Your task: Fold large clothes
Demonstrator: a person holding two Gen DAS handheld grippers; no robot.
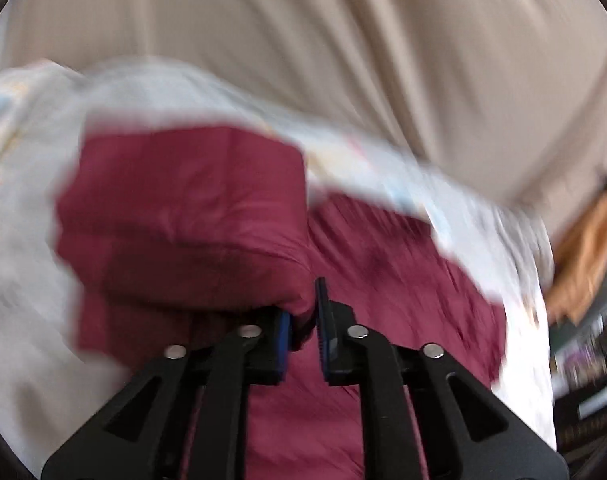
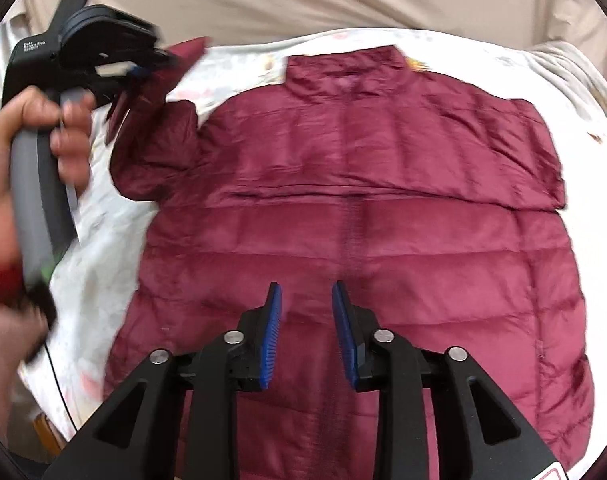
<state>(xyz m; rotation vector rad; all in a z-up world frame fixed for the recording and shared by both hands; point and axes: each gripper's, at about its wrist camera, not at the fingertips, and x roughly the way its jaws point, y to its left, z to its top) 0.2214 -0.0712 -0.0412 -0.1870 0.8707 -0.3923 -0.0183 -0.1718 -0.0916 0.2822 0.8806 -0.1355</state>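
left gripper (image 1: 303, 320): my jaws clamped on the sleeve (image 1: 183, 208), lifted off the sheet | right gripper (image 2: 306, 320): my jaws parted, gripping nothing; poised above the hem | jacket (image 2: 363, 220): maroon, flat on the patterned sheet (image 2: 103, 248); collar far from me

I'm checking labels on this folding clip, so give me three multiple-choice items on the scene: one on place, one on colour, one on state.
1. Where does the jacket lie?
A. on a patterned white sheet
B. on a hanger
C. in a basket

2. What colour is the jacket?
A. navy
B. maroon
C. green

3. What is the left hand-held gripper doing?
A. hanging open
B. pinching the sleeve
C. resting on the collar

Answers: 1 A, sheet shows around the jacket; 2 B, deep red fabric in both views; 3 B, fabric sits between its blue pads, while the right hand-held gripper hangs open.
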